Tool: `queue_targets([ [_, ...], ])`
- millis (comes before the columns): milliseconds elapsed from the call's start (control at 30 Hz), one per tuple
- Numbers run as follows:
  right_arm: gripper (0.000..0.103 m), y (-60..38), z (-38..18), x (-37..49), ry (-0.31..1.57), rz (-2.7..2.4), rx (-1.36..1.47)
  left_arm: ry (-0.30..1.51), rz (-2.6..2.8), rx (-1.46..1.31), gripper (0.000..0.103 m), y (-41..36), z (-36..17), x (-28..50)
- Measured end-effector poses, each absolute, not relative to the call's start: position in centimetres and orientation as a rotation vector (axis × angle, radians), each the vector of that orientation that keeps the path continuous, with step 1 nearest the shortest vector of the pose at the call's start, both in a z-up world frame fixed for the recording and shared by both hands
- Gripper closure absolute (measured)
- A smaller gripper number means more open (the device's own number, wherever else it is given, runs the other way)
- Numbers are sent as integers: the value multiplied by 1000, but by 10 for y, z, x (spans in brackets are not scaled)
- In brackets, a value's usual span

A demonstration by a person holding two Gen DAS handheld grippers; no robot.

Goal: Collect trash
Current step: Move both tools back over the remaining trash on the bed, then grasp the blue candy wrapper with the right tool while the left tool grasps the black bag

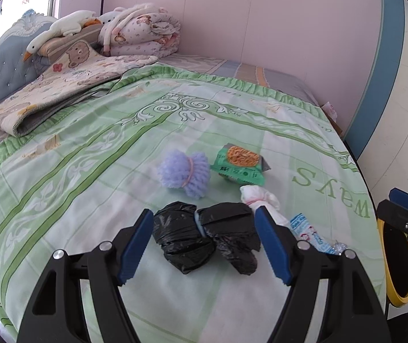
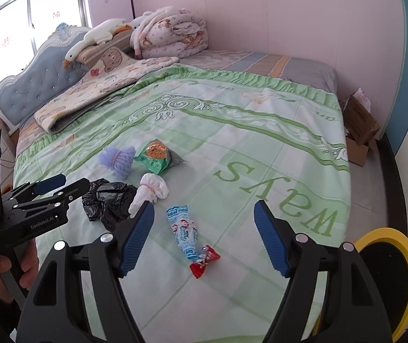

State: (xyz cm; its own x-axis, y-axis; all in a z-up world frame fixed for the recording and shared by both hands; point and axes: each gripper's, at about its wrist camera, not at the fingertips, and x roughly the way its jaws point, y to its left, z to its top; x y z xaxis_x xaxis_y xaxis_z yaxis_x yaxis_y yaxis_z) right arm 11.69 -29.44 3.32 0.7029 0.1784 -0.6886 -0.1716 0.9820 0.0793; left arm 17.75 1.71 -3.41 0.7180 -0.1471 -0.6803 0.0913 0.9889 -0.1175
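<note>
Grippers close in on bedtop litter

Trash lies clustered on the green-patterned bedspread (image 1: pixel 89 148) as collection nears its first pickup. The left hand-held gripper (image 1: pixel 204 240), jaws apart and empty, frames the crumpled black plastic bag (image 1: pixel 204 237); the right hand-held gripper (image 2: pixel 204 237), likewise apart, frames the blue-and-white candy wrapper (image 2: pixel 182 228). Next likely: descend, clamp, carry to the yellow-rimmed round bin (image 2: pixel 389 234) beside the bed.

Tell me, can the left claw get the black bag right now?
Probably yes. The left claw is open, with the black bag lying on the bed right between its fingers and nothing on top of it. The white bundle sits close by the right finger, so it might get bumped.
</note>
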Motion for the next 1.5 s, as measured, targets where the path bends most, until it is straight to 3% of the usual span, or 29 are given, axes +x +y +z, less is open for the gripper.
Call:
queue_targets([
  [633,36,-248,-33,158,883,241,-81,822,-120,-132,33,30,-73,197],
  [733,42,-246,-41,163,895,236,-93,825,-122,-132,33,29,-76,199],
  [1033,45,-240,-57,171,916,225,-135,819,-125,-118,35,23,-84,202],
  [1500,57,-232,-71,178,929,224,-162,806,-161,-101,59,18,-88,198],
])
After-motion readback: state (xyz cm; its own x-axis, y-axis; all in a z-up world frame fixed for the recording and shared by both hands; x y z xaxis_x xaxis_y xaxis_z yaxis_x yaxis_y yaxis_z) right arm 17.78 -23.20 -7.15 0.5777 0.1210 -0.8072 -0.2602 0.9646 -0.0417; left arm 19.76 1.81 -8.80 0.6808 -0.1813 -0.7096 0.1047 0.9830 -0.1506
